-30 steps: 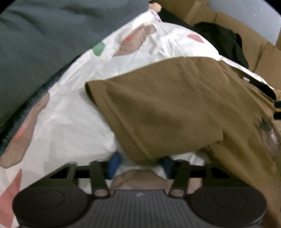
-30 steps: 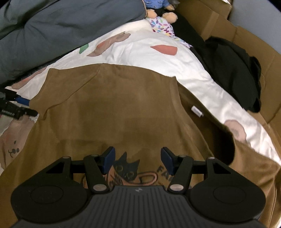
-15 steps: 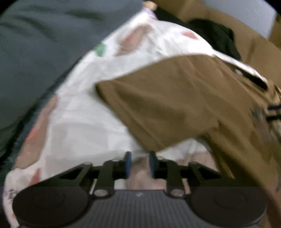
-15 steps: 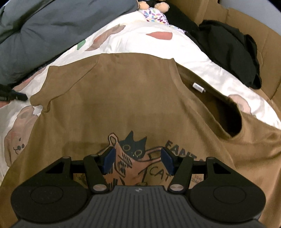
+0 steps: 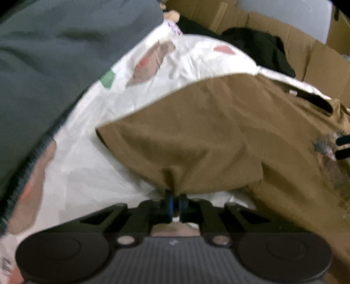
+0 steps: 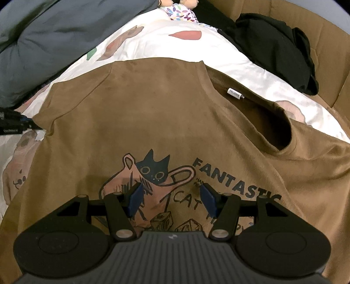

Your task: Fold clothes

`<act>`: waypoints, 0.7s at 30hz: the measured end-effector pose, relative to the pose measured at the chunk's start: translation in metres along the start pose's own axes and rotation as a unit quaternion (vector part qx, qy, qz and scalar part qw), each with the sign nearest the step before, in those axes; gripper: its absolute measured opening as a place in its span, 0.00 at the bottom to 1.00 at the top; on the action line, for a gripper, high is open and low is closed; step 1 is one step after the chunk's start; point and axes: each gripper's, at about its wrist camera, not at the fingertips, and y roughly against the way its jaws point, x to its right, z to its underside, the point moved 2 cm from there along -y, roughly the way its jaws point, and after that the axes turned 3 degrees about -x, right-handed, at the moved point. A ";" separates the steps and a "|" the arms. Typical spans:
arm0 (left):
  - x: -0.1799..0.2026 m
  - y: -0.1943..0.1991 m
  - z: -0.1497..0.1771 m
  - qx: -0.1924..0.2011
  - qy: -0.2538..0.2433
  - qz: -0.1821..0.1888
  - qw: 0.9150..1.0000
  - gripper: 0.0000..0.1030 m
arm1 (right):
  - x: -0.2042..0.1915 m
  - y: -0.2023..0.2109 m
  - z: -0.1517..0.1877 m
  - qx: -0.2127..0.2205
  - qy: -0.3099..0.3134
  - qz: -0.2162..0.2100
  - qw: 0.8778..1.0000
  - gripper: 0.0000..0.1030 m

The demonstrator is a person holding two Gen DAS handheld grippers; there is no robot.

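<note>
Shirt: a brown T-shirt [image 6: 153, 113] lies spread front-up on a white bedsheet [image 6: 166, 50] printed with bears and coloured shapes; its neck opening sits to the right in the right wrist view, with a small white label inside the collar.
Print: a black cat in a pink bag [image 6: 151, 181] with the words FANTASTIC and CAT, just beyond the right gripper.
Left gripper: the left gripper [image 5: 174, 202] sits low at the shirt's left side, level with the sheet; its blue pads are pressed together on the edge of the sleeve [image 5: 181, 153], and the cloth bunches into a pucker where they pinch it.
Right gripper: the right gripper [image 6: 170, 197] hovers over the chest print, pointing toward the far side of the bed; its jaws stand wide apart with nothing between them but the shirt below.
Grippers apart: the left gripper shows at the far left edge of the right wrist view, beside the sleeve.
Surroundings: a grey quilt [image 6: 56, 37] lies far left, a black garment [image 6: 277, 48] far right against brown cardboard [image 6: 328, 72], and a soft toy [image 6: 181, 4] at the far end.
</note>
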 end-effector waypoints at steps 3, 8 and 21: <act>-0.006 0.017 -0.010 -0.005 -0.022 -0.003 1.000 0.04 | 0.001 0.000 0.002 0.000 0.000 -0.002 1.000 0.61; -0.011 0.024 -0.019 -0.053 -0.073 -0.005 0.996 0.05 | 0.006 0.001 0.005 -0.005 0.000 0.003 1.000 0.61; -0.021 -0.004 -0.015 -0.096 -0.046 -0.097 0.990 0.32 | 0.018 0.004 0.019 -0.010 -0.010 0.026 1.000 0.61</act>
